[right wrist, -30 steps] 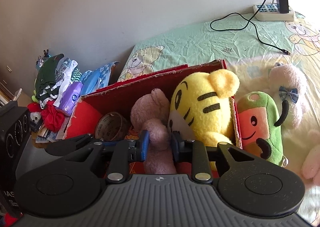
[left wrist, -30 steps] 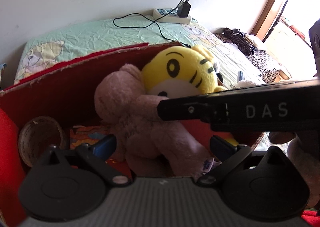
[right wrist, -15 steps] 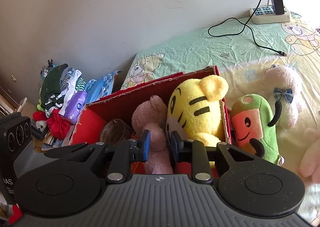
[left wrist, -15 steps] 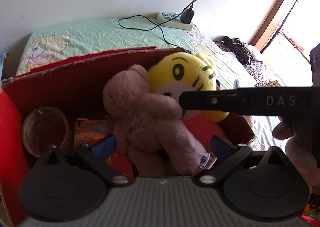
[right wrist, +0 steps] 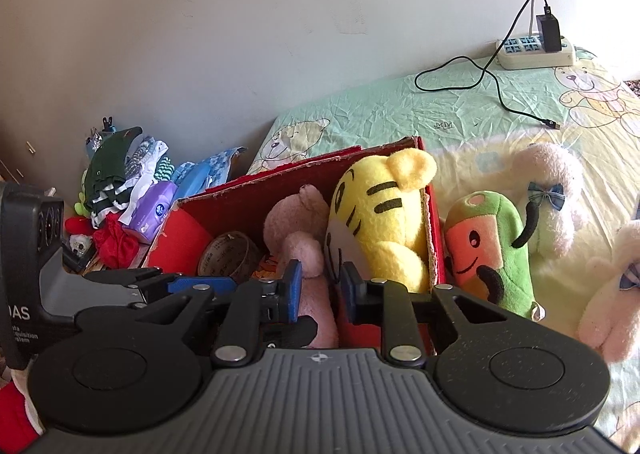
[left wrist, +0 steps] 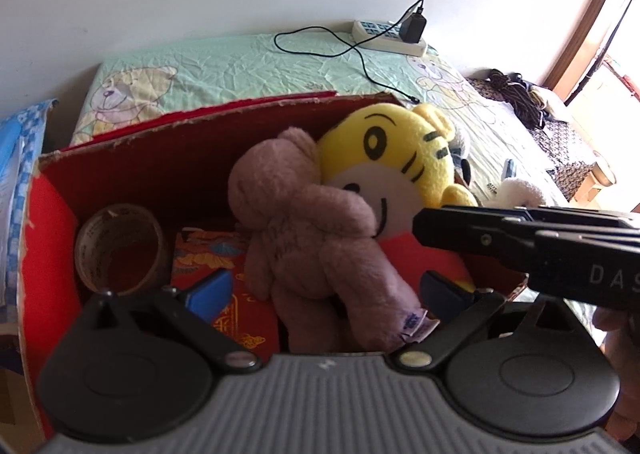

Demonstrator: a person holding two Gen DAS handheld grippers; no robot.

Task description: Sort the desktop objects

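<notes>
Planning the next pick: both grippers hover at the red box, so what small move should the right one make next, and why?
Probably swing the right gripper toward the green-and-orange plush: it lies outside the red box, beside its wall, while the pink bear and yellow tiger are already inside, and the jaws hold nothing.

A red cardboard box is set on the green patterned bed sheet. Inside it, a brown roll of tape lies left, a pink plush bear in the middle and a yellow striped plush tiger right. A green-and-orange plush toy is placed just right of the box, with a white power strip far behind by the wall.
</notes>
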